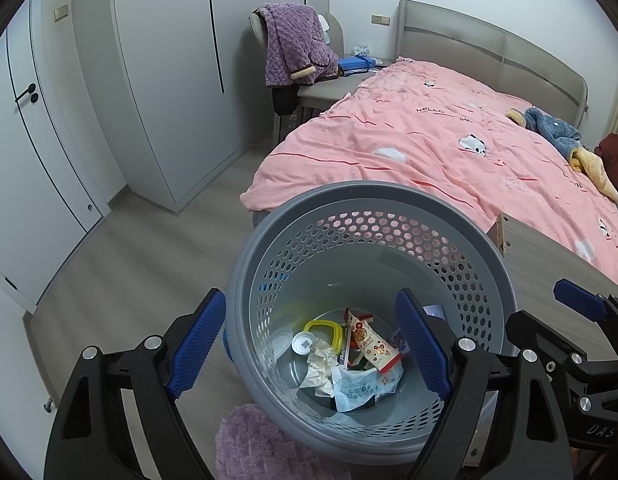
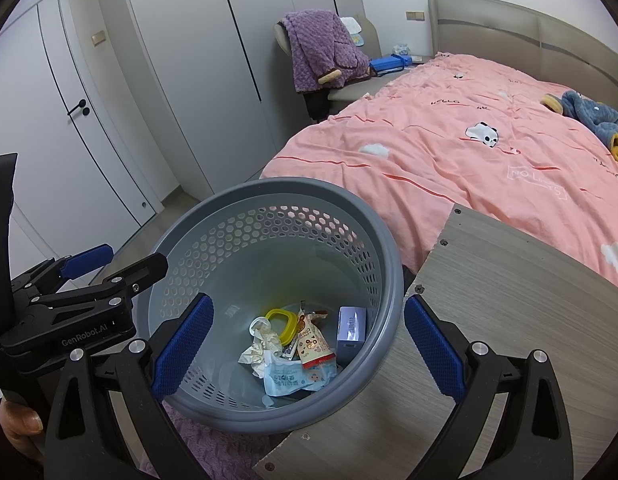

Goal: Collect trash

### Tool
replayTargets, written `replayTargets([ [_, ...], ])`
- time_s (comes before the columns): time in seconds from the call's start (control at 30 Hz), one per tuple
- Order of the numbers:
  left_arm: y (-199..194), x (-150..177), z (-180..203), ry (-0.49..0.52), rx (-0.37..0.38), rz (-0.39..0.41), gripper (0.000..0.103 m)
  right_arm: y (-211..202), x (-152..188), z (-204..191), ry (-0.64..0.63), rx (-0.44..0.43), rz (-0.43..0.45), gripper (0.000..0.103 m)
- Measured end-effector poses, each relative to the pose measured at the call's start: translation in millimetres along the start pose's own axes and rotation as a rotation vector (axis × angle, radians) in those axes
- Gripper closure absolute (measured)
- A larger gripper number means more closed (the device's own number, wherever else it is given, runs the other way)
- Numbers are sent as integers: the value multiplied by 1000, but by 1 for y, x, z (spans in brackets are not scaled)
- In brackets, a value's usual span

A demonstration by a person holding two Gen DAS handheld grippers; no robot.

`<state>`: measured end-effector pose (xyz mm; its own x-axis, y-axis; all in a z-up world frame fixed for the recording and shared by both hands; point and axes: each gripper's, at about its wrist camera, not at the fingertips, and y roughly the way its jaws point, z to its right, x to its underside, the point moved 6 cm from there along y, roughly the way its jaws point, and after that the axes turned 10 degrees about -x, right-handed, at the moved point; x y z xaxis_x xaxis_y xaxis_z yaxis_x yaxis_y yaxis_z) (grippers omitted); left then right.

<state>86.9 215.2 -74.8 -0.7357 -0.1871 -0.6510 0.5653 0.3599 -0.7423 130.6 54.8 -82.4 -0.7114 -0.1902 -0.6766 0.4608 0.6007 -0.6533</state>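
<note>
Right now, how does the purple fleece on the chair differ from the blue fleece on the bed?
The purple fleece hangs draped over a chair back; the blue fleece lies crumpled on the pink bedspread. The purple fleece has brown trim, the blue fleece yellow. Both look like plush, textured garments.

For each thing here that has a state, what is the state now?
left gripper: open, holds nothing
right gripper: open, holds nothing
trash basket: no lid, trash at the bottom
wardrobe doors: closed
door: closed
bed: covered by pink quilt
</note>
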Motion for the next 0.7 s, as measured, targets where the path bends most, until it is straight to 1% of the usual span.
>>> replayTargets([
  [0.33, 0, -2, -1, -5, 10, -4, 20, 0, 0, 0, 0, 0, -1, 9],
  [0.7, -2, -2, -3, -7, 5, 2, 20, 0, 0, -1, -1, 0, -1, 9],
])
